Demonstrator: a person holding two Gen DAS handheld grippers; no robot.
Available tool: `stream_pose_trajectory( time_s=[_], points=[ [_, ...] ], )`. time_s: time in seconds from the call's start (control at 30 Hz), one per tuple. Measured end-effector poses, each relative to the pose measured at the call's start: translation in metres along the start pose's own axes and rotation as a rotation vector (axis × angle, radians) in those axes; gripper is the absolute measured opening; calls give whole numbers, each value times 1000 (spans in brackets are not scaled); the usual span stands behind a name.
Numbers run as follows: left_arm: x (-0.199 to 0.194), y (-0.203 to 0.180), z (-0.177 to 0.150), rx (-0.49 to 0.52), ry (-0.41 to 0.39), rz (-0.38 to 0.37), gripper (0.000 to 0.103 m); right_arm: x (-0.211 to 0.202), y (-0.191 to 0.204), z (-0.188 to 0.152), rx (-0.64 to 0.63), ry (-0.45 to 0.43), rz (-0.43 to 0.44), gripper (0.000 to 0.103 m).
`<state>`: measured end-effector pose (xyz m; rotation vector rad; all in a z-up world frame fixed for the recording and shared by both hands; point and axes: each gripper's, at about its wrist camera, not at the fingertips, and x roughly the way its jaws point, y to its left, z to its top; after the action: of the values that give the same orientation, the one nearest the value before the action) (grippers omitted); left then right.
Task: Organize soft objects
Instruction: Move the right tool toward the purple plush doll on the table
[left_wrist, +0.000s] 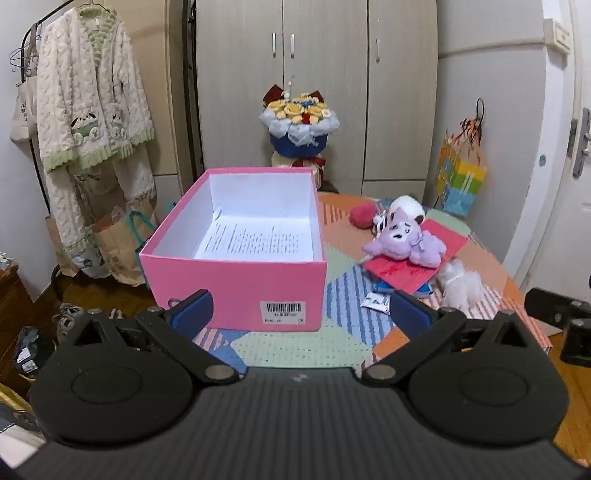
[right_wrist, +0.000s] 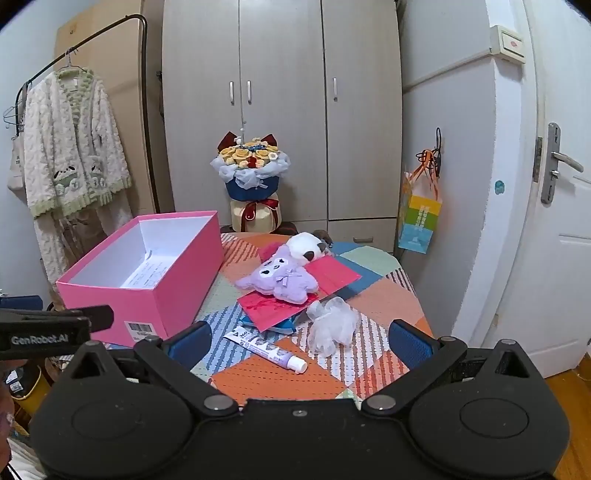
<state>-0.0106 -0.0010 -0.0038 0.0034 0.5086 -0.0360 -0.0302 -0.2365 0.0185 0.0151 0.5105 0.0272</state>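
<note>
The tabletop (right_wrist: 280, 380), covered in a patchwork cloth, carries everything. Its largest item is a pink box (left_wrist: 236, 288) with no lid, standing on the left side; its white inside holds only a printed sheet of paper (left_wrist: 255, 242) lying flat on the bottom. To the right of the box, well apart from it, a red folder (right_wrist: 332, 277) lies flat with a purple plush toy (right_wrist: 280, 280) resting on top. A white plush toy (right_wrist: 306, 245) sits just behind the purple one, touching it, and a pink plush ball (left_wrist: 362, 215) lies near them toward the box. In front of the folder sits a white mesh bath pouf (right_wrist: 332, 328), and just beside it a small tube (right_wrist: 266, 347) lies on its side. The left hand-held gripper (left_wrist: 301, 312) hovers before the box with jaws spread wide and nothing between them. The right hand-held gripper (right_wrist: 299, 339) is likewise wide open and empty, above the tube and pouf.
</note>
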Motion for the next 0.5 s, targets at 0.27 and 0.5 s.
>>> stream_pose_trajectory(
  time_s=[0.27, 0.5],
  points=[
    [-8, 1, -5, 15, -90, 11, 103, 3, 4, 0, -6, 2, -19, 103],
    [-5, 6, -4, 3, -93, 8, 103, 3, 4, -3, -15, -1, -24, 103]
  ],
)
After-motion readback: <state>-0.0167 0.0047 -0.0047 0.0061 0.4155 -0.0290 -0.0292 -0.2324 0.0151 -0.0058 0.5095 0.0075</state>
